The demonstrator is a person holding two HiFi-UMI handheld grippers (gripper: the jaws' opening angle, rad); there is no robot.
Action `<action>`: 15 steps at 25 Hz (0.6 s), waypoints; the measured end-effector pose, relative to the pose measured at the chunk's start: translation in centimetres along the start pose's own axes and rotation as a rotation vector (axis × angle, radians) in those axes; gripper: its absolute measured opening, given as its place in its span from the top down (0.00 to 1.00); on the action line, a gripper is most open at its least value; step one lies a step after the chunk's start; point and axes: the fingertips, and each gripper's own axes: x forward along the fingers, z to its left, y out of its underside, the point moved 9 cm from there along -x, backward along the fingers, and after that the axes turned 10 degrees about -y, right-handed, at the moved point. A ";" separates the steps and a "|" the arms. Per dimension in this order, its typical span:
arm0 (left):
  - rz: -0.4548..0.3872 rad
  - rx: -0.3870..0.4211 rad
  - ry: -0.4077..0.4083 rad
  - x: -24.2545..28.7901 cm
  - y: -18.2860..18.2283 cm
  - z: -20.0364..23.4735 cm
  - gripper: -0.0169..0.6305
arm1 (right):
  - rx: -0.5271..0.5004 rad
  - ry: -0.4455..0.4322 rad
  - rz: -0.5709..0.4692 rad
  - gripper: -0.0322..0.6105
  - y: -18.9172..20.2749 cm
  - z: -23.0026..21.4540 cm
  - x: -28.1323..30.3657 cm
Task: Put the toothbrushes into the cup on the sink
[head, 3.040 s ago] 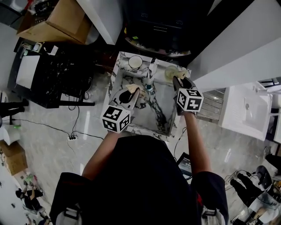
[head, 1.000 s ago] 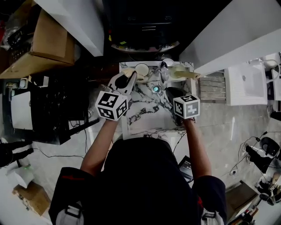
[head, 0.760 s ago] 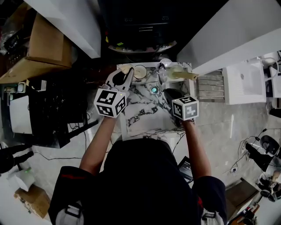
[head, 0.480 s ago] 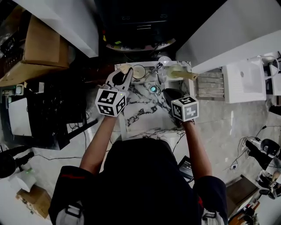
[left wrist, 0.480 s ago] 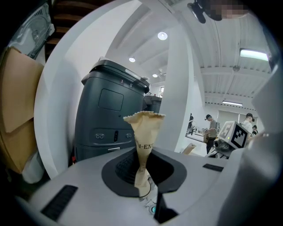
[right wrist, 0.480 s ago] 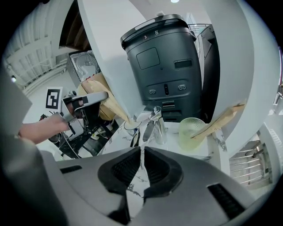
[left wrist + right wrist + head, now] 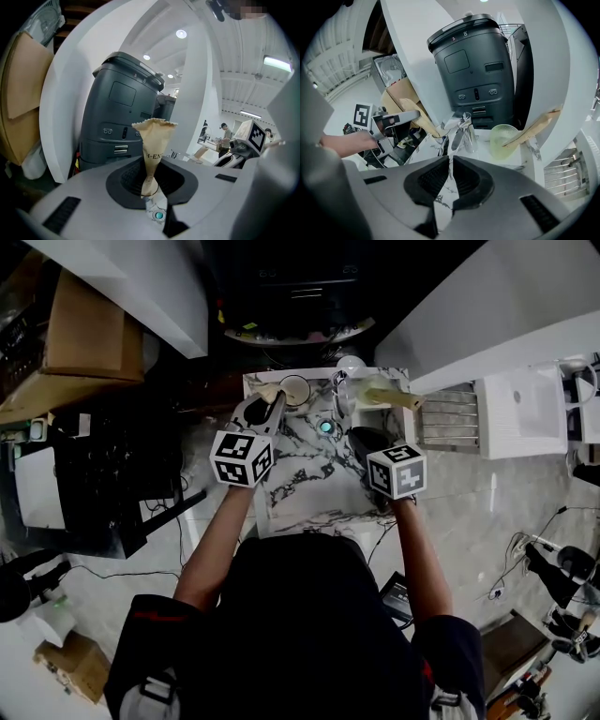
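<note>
My left gripper (image 7: 272, 401) is shut on a toothbrush in a tan paper wrapper (image 7: 152, 150), which stands up between its jaws. In the head view the wrapper's end (image 7: 268, 390) hangs just left of the white cup (image 7: 295, 390) at the back of the marble sink (image 7: 281, 512). A pale green cup (image 7: 368, 396) at the back right holds another wrapped toothbrush (image 7: 401, 400), leaning out to the right. My right gripper (image 7: 361, 438) hovers over the sink's right side, its jaws together with nothing between them (image 7: 451, 161).
A chrome faucet (image 7: 341, 390) stands between the two cups, and the drain (image 7: 325, 427) lies below it. A dark grey machine (image 7: 478, 65) rises behind the sink. White panels flank it, with cardboard boxes (image 7: 89, 329) at the left and a metal rack (image 7: 448, 423) at the right.
My left gripper has sunk a little with the wrapped toothbrush, staying beside the white cup. The right gripper has kept still.
</note>
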 end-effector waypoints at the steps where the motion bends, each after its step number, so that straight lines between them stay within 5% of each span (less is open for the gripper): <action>1: 0.009 -0.005 0.001 0.0 0.2 0.0 0.91 | 0.000 0.000 0.000 0.87 0.0 0.0 0.0; 6: 0.041 -0.015 0.002 0.1 1.0 0.0 0.91 | 0.010 -0.002 -0.008 0.87 0.2 -0.1 0.0; 15: 0.085 -0.020 -0.002 0.3 1.8 -0.2 0.75 | 0.007 0.001 -0.002 0.87 0.1 -0.1 0.0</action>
